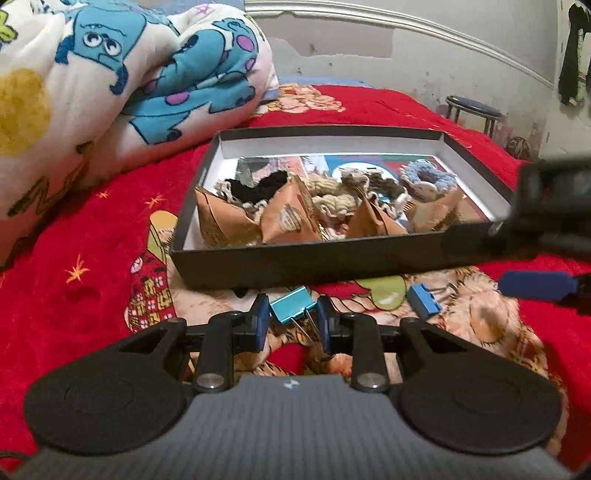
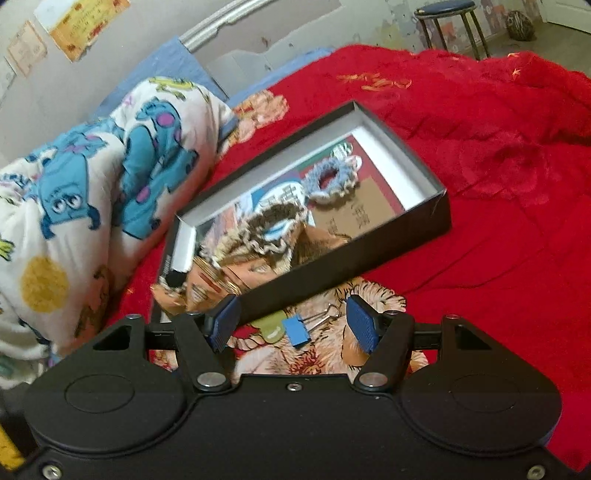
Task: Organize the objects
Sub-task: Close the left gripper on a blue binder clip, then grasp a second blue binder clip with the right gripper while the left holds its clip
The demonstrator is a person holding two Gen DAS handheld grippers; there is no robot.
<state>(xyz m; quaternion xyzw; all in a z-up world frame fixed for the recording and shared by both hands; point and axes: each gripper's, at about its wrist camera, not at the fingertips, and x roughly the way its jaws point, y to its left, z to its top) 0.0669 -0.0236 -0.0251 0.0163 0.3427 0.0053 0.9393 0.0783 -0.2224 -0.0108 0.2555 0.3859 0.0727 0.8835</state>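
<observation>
A black box [image 1: 295, 264] with a white inside lies on the red bedspread; it holds brown paper packets [image 1: 284, 221], yarn scrunchies [image 1: 417, 175] and cards. In the left wrist view a teal binder clip [image 1: 291, 308] sits between my left gripper's [image 1: 293, 319] blue pads, which stand close around it. A second blue binder clip [image 1: 423, 301] lies to its right on the blanket. In the right wrist view that blue clip [image 2: 295, 330] lies between the wide-open fingers of my right gripper [image 2: 295, 323], untouched, just in front of the box [image 2: 332, 266].
A rolled white blanket with blue monsters [image 1: 110, 92] lies left of the box. The red bedspread [image 2: 498, 184] stretches to the right. A stool [image 2: 448, 22] stands beyond the bed near the wall.
</observation>
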